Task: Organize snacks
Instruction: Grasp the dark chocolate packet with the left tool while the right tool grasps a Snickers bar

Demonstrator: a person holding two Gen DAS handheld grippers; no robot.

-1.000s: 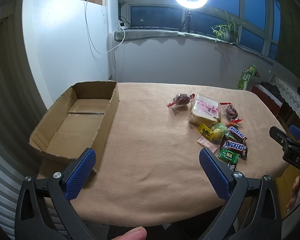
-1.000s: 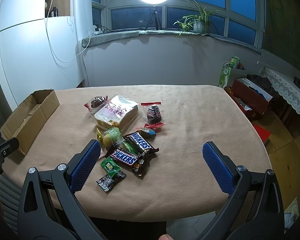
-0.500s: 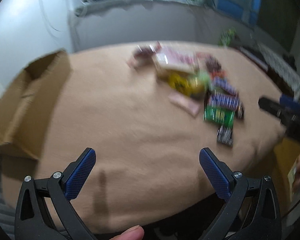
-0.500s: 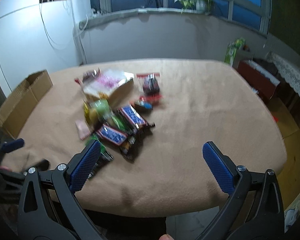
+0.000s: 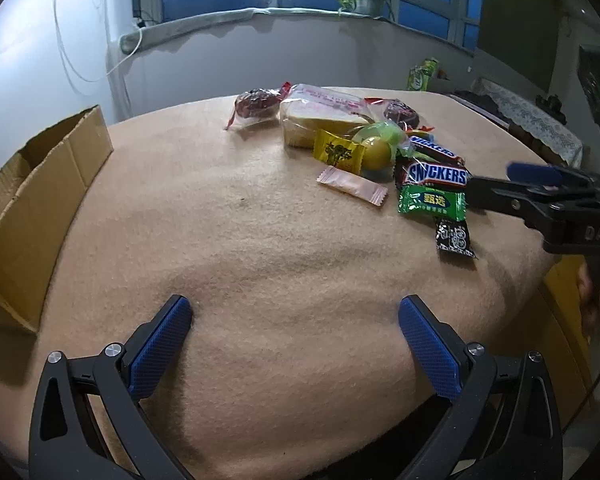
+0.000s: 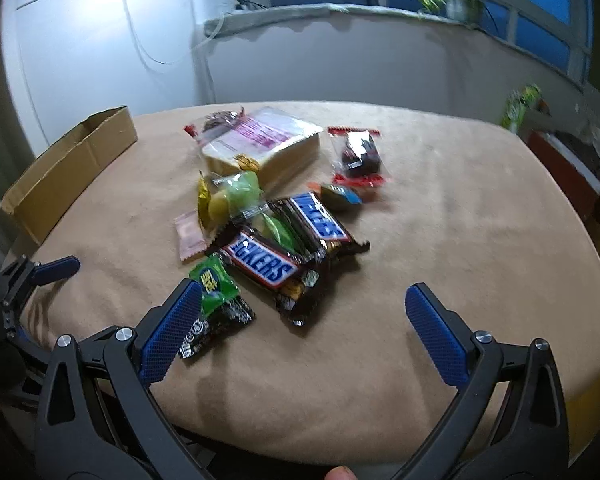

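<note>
My left hand-held gripper gapes wide above the bare table. My right hand-held gripper hangs wide over the green candy, holding nothing.

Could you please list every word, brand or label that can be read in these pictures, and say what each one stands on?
"SNICKERS": on the brown chocolate bar wrapper with a blue-lettered white panel.
"NICKERS" (start hidden): on the second brown chocolate bar wrapper behind it.
"DAS" (cut off by the picture's edge): embossed on the black plastic right gripper.
Two white Chinese characters: on the green candy wrapper; small print below, too small.
Pink print on the clear bread bag: blurred, unreadable.
</note>
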